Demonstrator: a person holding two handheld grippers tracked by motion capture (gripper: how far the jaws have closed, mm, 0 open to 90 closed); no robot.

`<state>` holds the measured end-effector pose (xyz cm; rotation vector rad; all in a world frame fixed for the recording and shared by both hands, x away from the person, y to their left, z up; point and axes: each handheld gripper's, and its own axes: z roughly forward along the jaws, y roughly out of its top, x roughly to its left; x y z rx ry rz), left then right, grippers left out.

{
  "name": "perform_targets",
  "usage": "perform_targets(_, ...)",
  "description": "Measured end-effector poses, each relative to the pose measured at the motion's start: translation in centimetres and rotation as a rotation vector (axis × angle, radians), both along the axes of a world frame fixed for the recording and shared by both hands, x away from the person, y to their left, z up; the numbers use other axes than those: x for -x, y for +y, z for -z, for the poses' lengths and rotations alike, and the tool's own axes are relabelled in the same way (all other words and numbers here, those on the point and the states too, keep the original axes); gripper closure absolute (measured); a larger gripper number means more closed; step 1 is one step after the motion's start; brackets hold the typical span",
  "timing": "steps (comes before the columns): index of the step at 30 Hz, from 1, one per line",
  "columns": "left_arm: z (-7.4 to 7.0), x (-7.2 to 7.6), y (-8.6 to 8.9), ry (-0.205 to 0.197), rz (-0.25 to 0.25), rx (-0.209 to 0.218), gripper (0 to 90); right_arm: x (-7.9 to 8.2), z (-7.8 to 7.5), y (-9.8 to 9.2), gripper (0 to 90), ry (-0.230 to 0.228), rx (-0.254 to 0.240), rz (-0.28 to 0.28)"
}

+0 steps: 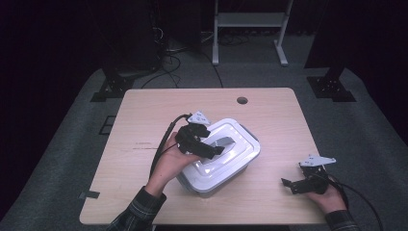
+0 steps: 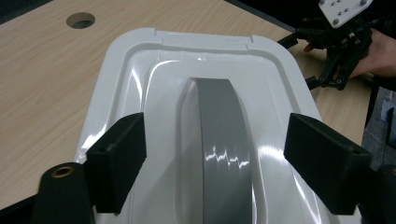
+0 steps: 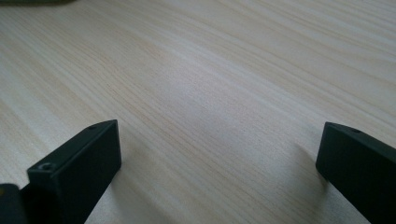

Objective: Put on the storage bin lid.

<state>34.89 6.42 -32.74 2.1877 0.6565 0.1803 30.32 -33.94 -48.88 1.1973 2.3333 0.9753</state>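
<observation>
Left hand-held gripper (image 2: pixel 212 154) open astride the box (image 1: pixel 219 156) handle (image 2: pixel 222 149) — not gripping; next, close on it; right hand-held gripper (image 3: pixel 217 154) open on the table (image 3: pixel 210 70).

1. The storage box (image 1: pixel 219 163) is a rectangular plastic container standing upright near the middle of the counter (image 1: pixel 144 120), turned at an angle to the counter's edges.
2. Its lid (image 2: pixel 140 60) is glossy white, with rounded corners and a raised rim around a sunken centre, and it sits flat on the box.
3. A grey handle (image 2: pixel 222 140) runs lengthwise down the middle of the lid, lying flat in a recess.
4. The base under the lid looks translucent grey.
</observation>
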Motion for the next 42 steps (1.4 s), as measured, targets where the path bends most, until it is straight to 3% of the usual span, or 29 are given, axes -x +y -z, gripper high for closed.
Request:
perform_targets(8, -0.3, 0.8, 1.0, -0.056, 0.019, 0.008, 0.2, 0.0, 0.0, 0.0, 0.0, -0.001, -0.001, 0.000)
perform_targets(16, -0.6, 2.0, 3.0, -0.089, 0.009, 0.021, 0.0, -0.1, 0.0, 0.0, 0.0, -0.001, 0.000, -0.008)
perform_targets(30, 0.1, 3.1, 7.8, -0.118, -0.077, 0.027, 0.0, -0.2, 0.0, 0.1, 0.0, -0.001, 0.000, -0.006)
perform_targets(36, 0.9, 3.5, 10.5, -0.120, -0.125, 0.030, 0.0, -0.2, 0.0, 0.1, 0.0, -0.001, 0.000, -0.004)
perform_targets(42, 2.7, 3.7, 12.9, -0.115, -0.184, 0.000, 0.0, -0.2, 0.0, 0.1, 0.0, -0.001, 0.000, -0.004)
